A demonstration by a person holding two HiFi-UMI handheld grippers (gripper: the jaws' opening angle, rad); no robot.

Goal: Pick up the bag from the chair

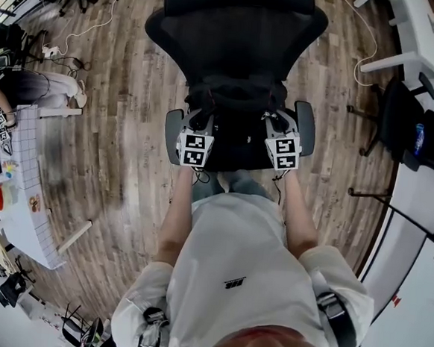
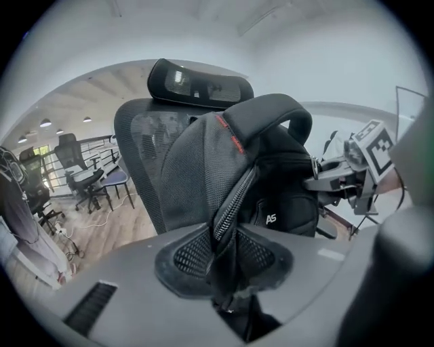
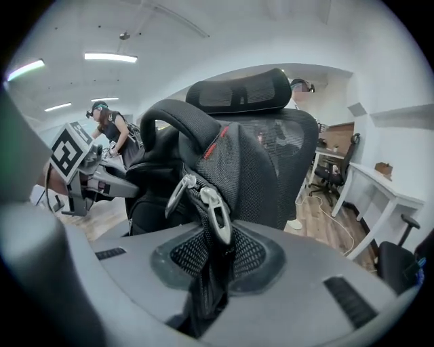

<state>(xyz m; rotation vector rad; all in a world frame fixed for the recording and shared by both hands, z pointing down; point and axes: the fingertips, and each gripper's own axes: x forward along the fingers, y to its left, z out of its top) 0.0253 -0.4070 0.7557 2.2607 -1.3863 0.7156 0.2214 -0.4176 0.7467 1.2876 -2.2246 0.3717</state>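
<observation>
My left gripper point(image 2: 227, 266) pinches the black mesh bag point(image 2: 196, 162) along its zipper point(image 2: 234, 200), my right gripper point(image 3: 213, 263) clamps mesh by the metal pulls point(image 3: 211, 207), the bag upright on the chair point(image 1: 236, 28) at twelve o'clock.

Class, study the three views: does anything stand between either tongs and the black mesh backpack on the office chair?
Nothing visible does: the left tongs and right tongs each pinch the black mesh backpack at its zipper edge on the black office chair.
</observation>
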